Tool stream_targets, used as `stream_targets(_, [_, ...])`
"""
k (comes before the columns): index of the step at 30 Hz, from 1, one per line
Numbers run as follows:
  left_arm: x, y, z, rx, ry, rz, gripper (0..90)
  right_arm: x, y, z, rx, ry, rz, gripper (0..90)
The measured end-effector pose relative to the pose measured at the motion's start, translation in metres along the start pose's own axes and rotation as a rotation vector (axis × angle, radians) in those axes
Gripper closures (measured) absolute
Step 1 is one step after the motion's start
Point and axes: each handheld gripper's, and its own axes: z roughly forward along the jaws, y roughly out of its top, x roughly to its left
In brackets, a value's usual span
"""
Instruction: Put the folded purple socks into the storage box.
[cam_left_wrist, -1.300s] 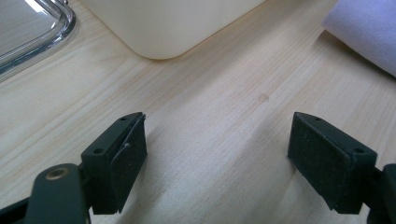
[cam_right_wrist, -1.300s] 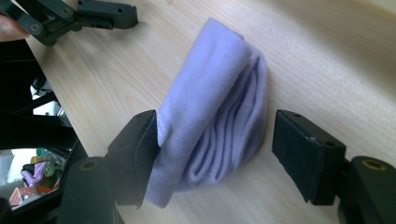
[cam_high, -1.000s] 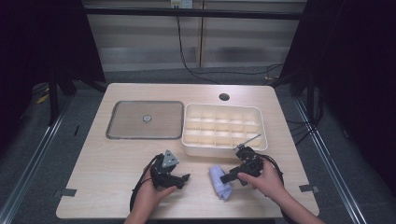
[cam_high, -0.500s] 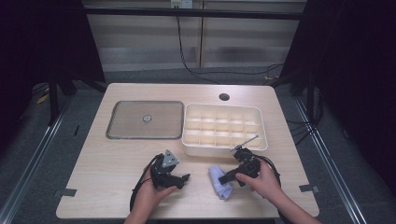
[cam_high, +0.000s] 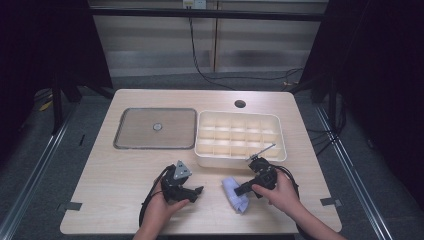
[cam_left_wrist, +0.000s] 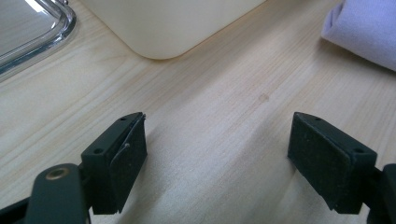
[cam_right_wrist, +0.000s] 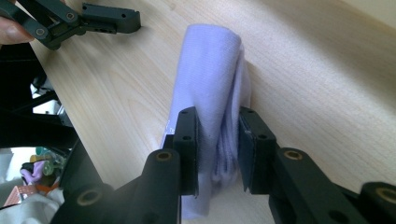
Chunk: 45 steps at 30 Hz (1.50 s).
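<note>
A folded pale lavender cloth (cam_high: 236, 196) lies on the wooden table near the front edge. My right gripper (cam_high: 241, 190) is shut on it. In the right gripper view both black pads pinch the cloth's (cam_right_wrist: 211, 79) folded layers at my right gripper (cam_right_wrist: 217, 151). My left gripper (cam_high: 196, 192) rests low over the table a little to the cloth's left, open. In the left gripper view its jaws stand wide apart at my left gripper (cam_left_wrist: 217, 154) with only bare wood between them, and the cloth (cam_left_wrist: 366, 32) shows at the top right.
A cream box (cam_high: 240, 159) divided into several compartments stands just behind both grippers. Left of it lies a grey metal tray (cam_high: 125, 142) with a small knob in the middle. The table has a round hole (cam_high: 240, 104) at the back. The front edge runs just under the person's hands.
The right gripper has edged slightly left on the cloth. The left gripper and the cloth stay where they were.
</note>
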Motion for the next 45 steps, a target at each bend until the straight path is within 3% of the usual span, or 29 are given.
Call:
stream_targets(14, [0.000, 0.000, 0.000, 0.001, 0.003, -0.001, 19.1, 0.003, 0.011, -0.026, 0.049, -0.026, -0.029, 71.8])
stream_targets(45, [0.000, 0.000, 0.000, 0.001, 0.003, -0.001, 19.1, 0.012, 0.044, -0.085, 0.098, -0.106, -0.076, 71.7])
